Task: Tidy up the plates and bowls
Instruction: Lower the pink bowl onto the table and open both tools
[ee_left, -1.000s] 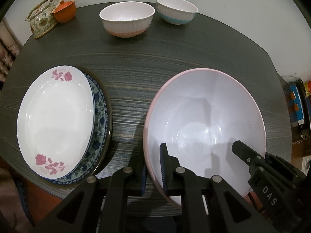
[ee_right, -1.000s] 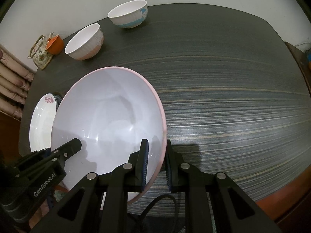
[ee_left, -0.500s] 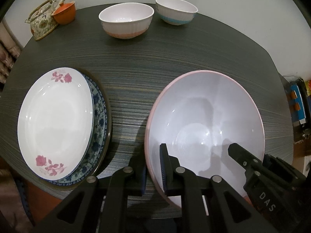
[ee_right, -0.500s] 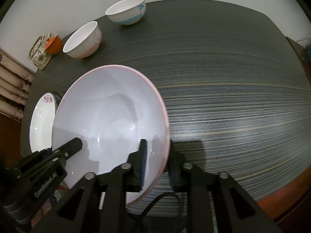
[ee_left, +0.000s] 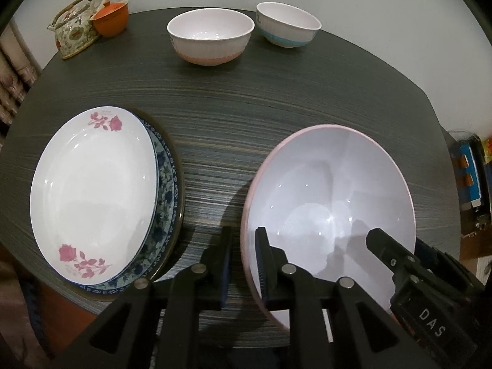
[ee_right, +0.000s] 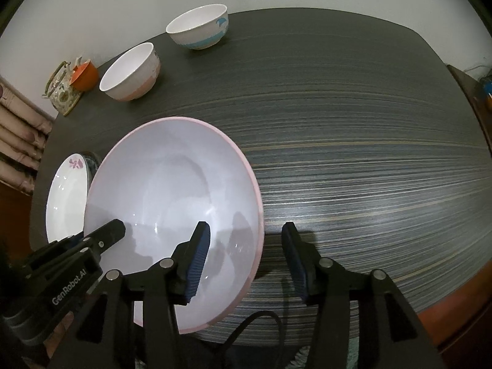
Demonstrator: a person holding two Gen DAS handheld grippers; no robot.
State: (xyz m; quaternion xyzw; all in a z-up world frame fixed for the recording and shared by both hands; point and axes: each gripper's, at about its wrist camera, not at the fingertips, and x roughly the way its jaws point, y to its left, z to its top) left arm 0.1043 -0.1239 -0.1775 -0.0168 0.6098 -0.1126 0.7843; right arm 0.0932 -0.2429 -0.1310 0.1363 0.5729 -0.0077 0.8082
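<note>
A large pink-rimmed bowl [ee_left: 332, 190] [ee_right: 172, 184] sits on the dark table [ee_left: 246, 98]. My left gripper [ee_left: 244, 233] straddles the bowl's left rim, one pad outside and one inside. Its jaws are just opening, and the pads still look to be on the rim. My right gripper [ee_right: 245, 227] straddles the right rim with its jaws opening. Both of its pads stand clear of the rim. To the left, a white plate with pink roses [ee_left: 92, 190] lies on a blue floral plate [ee_left: 166, 184].
A pink-based bowl [ee_left: 210, 37] and a blue-based bowl [ee_left: 287, 26] stand at the table's far edge. A floral teapot [ee_left: 73, 33] and an orange cup [ee_left: 110, 21] are at the far left corner. The wall is close behind, and the table's right half [ee_right: 369, 153] is bare.
The right jaws have spread wide and come off the bowl's rim. The left jaws have barely widened. The bowl has stayed in about the same place.
</note>
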